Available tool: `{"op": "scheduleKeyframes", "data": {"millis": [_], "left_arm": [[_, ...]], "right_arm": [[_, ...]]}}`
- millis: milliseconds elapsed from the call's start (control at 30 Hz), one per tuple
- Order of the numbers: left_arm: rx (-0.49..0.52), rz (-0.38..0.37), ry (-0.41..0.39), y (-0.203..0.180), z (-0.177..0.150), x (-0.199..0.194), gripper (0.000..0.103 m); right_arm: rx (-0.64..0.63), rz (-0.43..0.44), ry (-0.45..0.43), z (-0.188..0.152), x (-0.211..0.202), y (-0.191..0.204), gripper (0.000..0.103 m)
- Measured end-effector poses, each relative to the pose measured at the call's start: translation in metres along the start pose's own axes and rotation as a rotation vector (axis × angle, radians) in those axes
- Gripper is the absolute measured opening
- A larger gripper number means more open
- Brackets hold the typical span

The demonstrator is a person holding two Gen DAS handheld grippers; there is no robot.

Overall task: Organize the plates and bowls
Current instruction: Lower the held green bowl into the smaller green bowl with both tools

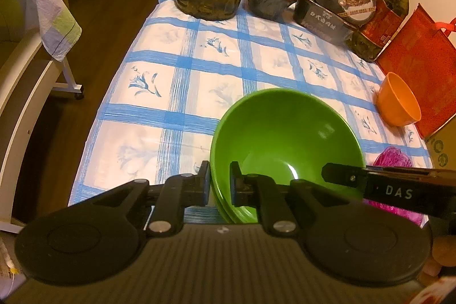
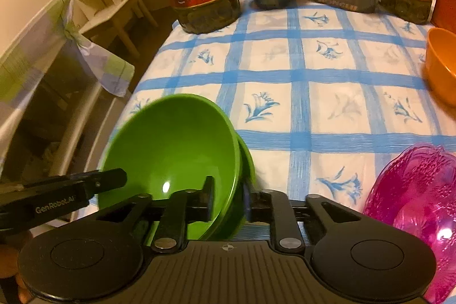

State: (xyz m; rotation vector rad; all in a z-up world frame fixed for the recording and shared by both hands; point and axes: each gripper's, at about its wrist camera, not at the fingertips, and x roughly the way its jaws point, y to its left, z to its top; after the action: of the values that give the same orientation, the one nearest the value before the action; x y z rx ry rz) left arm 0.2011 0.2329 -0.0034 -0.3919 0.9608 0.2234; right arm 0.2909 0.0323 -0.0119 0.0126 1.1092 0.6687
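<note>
These nested green bowls (image 1: 285,138) look like light, stiff, glossy plastic, so I judge them slippery and best pinched at the rim wall. They sit at the near edge of the checked surface (image 1: 199,61). My left hand-held gripper (image 1: 219,184) is nearly closed, clamping the left rim; my right hand-held gripper (image 2: 228,198) pinches the opposite rim likewise. The pink glass bowl (image 2: 413,204) lies beside, the orange bowl (image 1: 397,101) farther off.
</note>
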Motion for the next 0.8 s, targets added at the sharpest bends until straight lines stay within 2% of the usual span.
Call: {"op": "scheduleKeyframes", "data": {"millis": [100, 300, 600, 633, 700, 800], "left_arm": [[0.0, -0.004, -0.002, 0.0, 0.0, 0.0, 0.01], [-0.007, -0.008, -0.011, 0.002, -0.001, -0.002, 0.01], [-0.013, -0.012, -0.012, 0.004, -0.001, -0.004, 0.01], [-0.014, -0.013, -0.01, 0.004, -0.001, -0.004, 0.01], [-0.015, -0.013, -0.01, 0.004, -0.001, -0.004, 0.01], [-0.014, -0.016, -0.013, 0.003, -0.001, -0.004, 0.01]], "right_arm": [[0.006, 0.002, -0.009, 0.001, -0.004, -0.001, 0.033], [0.005, 0.019, -0.005, 0.001, -0.009, -0.001, 0.033], [-0.013, 0.003, -0.046, 0.0, -0.027, -0.005, 0.033], [-0.015, 0.001, -0.047, 0.0, -0.027, -0.006, 0.032], [-0.011, 0.003, -0.046, 0.001, -0.024, -0.008, 0.008], [-0.009, 0.005, -0.041, 0.002, -0.021, -0.009, 0.007]]}}
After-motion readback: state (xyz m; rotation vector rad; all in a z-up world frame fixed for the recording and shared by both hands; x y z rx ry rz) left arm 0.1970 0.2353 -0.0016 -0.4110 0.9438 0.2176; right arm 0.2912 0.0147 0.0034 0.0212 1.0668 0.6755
